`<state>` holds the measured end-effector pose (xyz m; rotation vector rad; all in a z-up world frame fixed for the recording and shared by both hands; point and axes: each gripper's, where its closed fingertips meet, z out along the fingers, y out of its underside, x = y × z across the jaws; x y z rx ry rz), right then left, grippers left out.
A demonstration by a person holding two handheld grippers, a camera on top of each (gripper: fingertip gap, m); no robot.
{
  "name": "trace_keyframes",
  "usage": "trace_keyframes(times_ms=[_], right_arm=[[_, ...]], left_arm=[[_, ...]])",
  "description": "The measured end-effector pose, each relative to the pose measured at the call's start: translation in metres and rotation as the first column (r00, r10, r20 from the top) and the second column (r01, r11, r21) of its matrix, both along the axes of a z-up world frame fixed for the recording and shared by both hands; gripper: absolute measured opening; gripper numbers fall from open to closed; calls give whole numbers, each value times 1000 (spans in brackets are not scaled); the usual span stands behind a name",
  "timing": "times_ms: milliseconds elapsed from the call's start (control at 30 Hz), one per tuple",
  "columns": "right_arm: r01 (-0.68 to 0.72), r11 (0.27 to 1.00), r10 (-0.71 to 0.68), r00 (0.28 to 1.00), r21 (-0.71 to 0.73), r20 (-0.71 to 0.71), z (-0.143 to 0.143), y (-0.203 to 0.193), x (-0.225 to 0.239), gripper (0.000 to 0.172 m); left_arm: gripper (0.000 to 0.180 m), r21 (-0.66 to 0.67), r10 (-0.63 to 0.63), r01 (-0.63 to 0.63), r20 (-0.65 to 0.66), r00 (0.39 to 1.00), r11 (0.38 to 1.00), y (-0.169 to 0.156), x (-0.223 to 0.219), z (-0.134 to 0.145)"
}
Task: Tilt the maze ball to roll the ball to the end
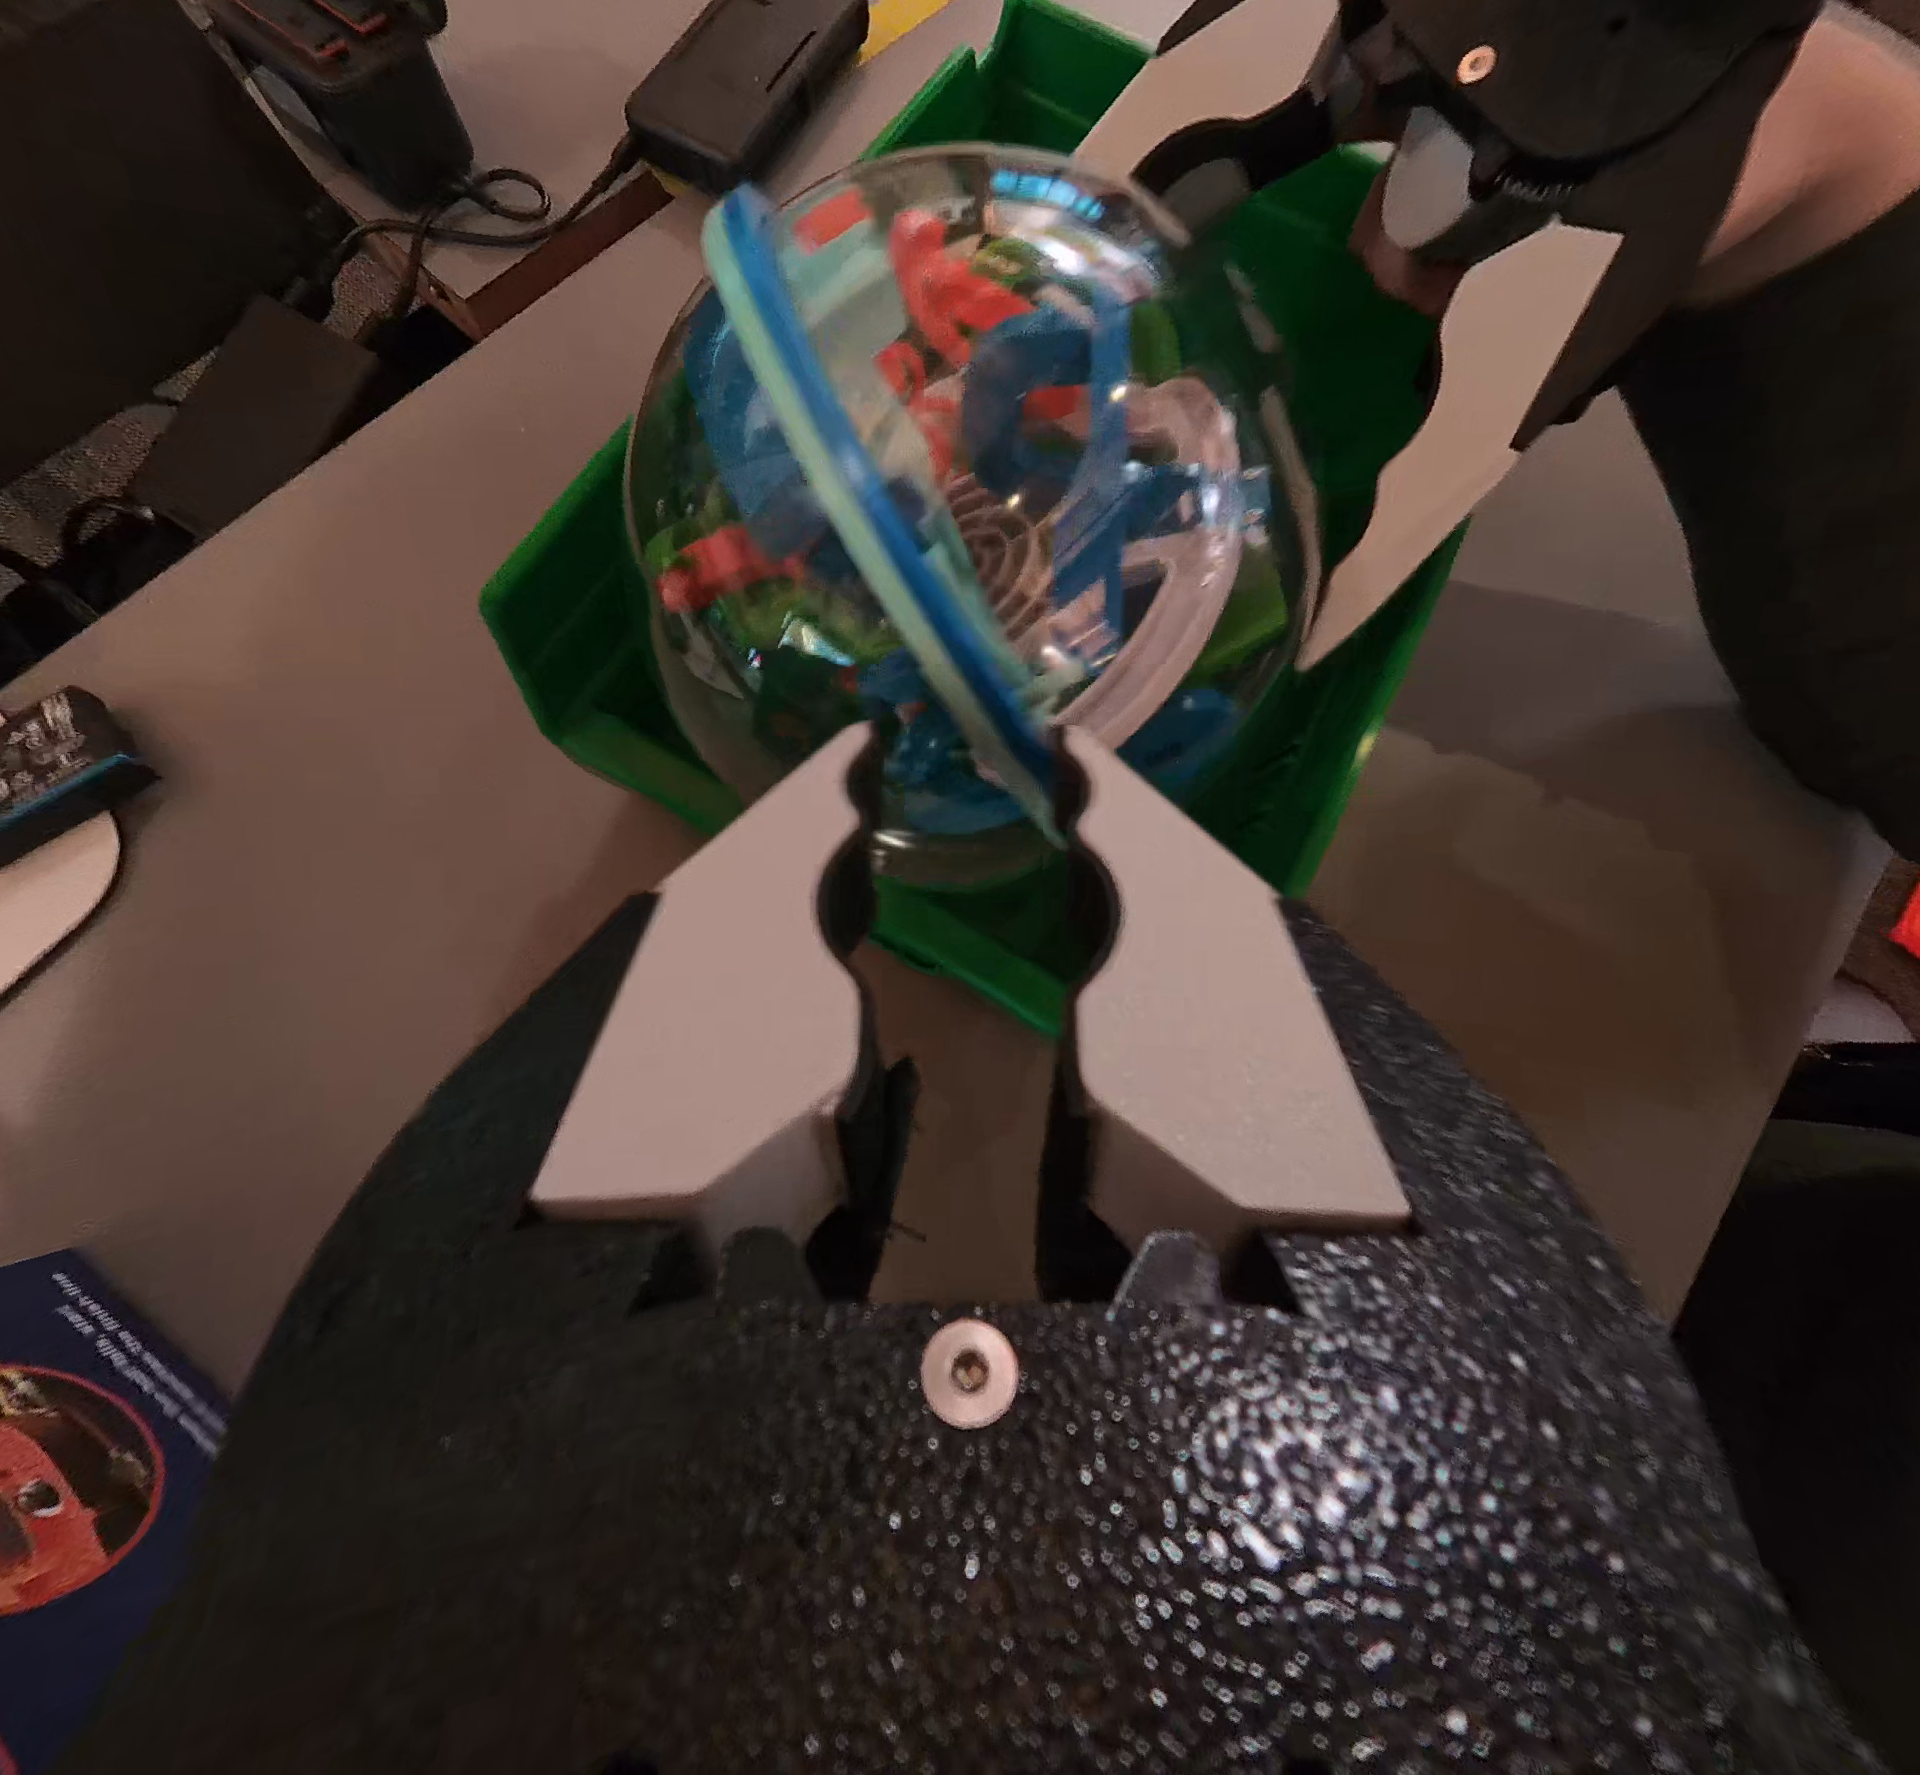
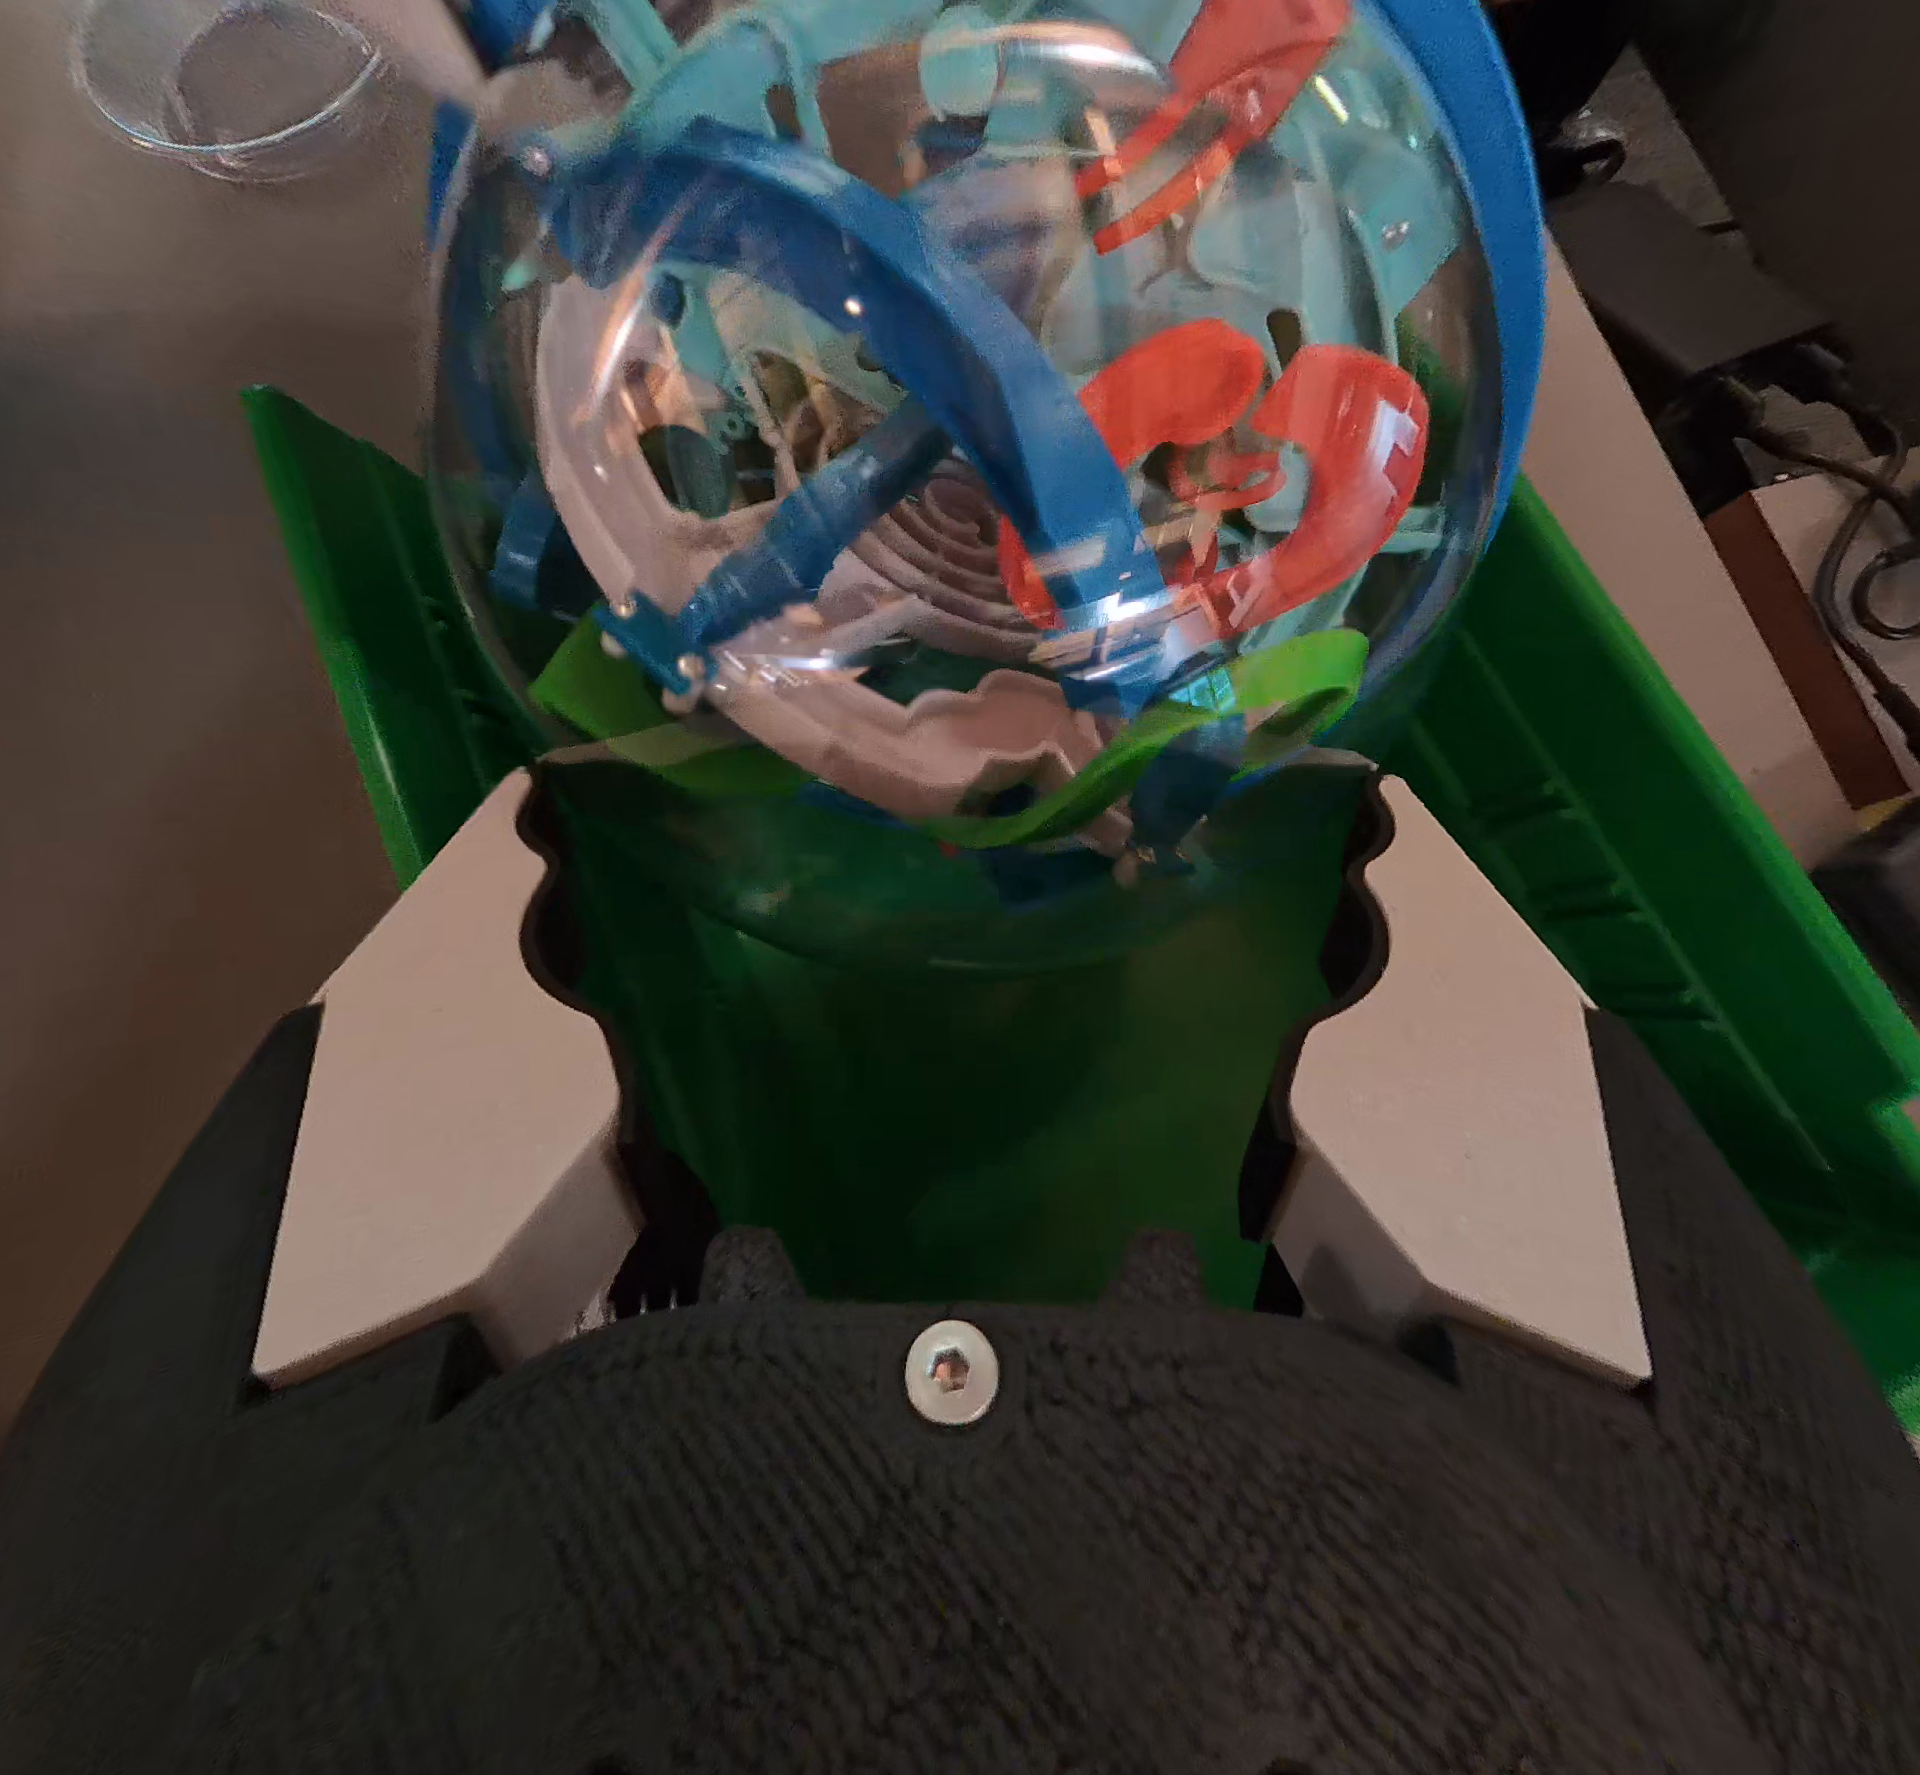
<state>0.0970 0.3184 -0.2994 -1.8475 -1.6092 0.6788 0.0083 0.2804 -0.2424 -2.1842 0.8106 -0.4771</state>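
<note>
Now I have the maze ball [image 1: 966,499] sitting in the green bin [image 1: 566,629], centre of both views, its blue rim [image 1: 831,437] running from eleven o'clock to five. My left gripper [image 1: 966,769] has its fingers narrowly apart around the near end of that rim; whether they press it I cannot tell. My right gripper [image 2: 951,790] is spread wide, its fingers flanking the ball's near side at twelve o'clock.

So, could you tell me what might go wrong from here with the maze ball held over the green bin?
1. The maze ball is smooth and clear, and the right gripper spans it wide open, so it may slip while tilting.
2. The left gripper meets only its lower edge near the blue band, probably a weak hold.
3. A dropped ball could strike the green bin.
</note>
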Motion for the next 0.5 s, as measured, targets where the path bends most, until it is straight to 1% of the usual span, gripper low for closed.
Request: trace_keyframes(times_ms=[33,100,233,333,500], right_arm=[[2,1000,-2,1000,10,-6,3,1,1,141],[-7,999,7,1000,33,-10,8,0,4,134],[-8,999,7,1000,52,13,10,-1,8,127],[-17,997,17,1000,71,7,12,0,12,119],[-44,993,46,999,112,-11,16,0,15,100]], left_arm=[[12,26,-15,14,19,1000,1000,0,2,6],[12,17,-23,22,19,1000,1000,-1,2,5],[11,5,-24,24,60,998,1000,2,-2,4],[10,1,-9,9,90,996,1000,8,-8,3],[9,25,77,-80,110,991,996,26,-26,1]])
